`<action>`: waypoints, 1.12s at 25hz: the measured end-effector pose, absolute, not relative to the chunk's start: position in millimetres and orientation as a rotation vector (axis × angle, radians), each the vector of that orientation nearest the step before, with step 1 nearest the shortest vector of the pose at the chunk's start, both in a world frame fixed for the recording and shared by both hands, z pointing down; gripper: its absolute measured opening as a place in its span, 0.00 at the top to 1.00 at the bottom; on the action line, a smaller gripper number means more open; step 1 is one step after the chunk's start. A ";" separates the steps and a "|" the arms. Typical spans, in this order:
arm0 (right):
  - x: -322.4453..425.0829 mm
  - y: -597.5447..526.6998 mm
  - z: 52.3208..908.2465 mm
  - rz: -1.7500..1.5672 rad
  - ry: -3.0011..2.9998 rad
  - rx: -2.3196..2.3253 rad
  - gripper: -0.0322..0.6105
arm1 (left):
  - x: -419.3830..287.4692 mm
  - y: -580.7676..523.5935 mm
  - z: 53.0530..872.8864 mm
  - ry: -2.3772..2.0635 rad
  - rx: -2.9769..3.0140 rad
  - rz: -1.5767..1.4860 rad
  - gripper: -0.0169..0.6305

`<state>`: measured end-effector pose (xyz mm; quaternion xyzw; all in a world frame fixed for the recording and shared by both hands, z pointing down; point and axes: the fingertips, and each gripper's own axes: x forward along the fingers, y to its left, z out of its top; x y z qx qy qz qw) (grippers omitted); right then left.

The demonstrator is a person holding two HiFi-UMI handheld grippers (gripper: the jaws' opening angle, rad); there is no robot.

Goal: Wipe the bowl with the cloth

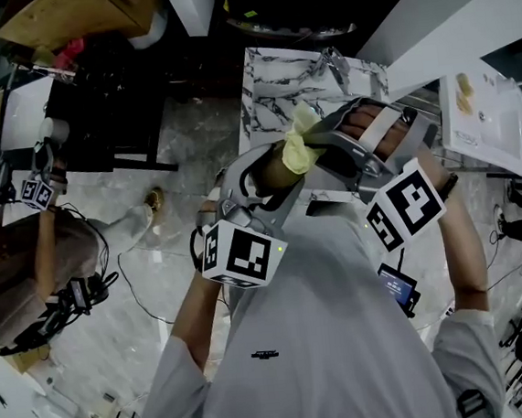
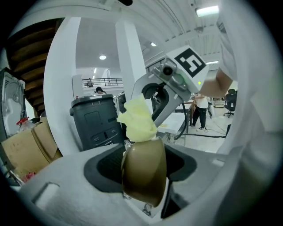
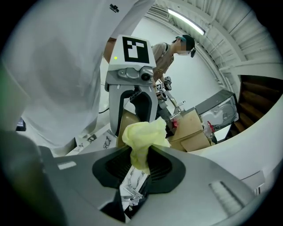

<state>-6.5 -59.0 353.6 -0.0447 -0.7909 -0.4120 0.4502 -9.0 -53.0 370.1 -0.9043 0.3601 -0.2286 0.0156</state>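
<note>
The left gripper (image 2: pixel 146 160) held the bowl (image 2: pixel 142 170) aloft, jaws spread wide and pressed on its sides. Bowl judged rigid, glossy and slippery; a firm grip across the body is advised. At its 12 o'clock lay the cloth (image 2: pixel 138 121), pinched by the right gripper (image 3: pixel 139 167). Cloth judged soft and light. The bowl's interior was hidden, so cloth contact inside was unconfirmed.

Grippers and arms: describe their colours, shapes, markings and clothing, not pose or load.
The left gripper and right gripper are light grey moulded plastic shells with black ribbed recesses at the jaws. Each bears a white cube with black square markers and a small green light beside it. The person wears a pale grey short-sleeved shirt.
</note>
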 end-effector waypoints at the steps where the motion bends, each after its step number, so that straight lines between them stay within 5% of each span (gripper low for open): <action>1: -5.2 -59.2 355.3 -1.005 -1.970 -0.104 0.79 | -9.2 -52.5 370.2 1.118 -2.823 -0.707 0.59; 28: 44.0 -93.6 410.3 -0.714 -2.122 0.132 0.79 | -0.4 -66.2 335.8 1.125 -3.096 -0.322 0.60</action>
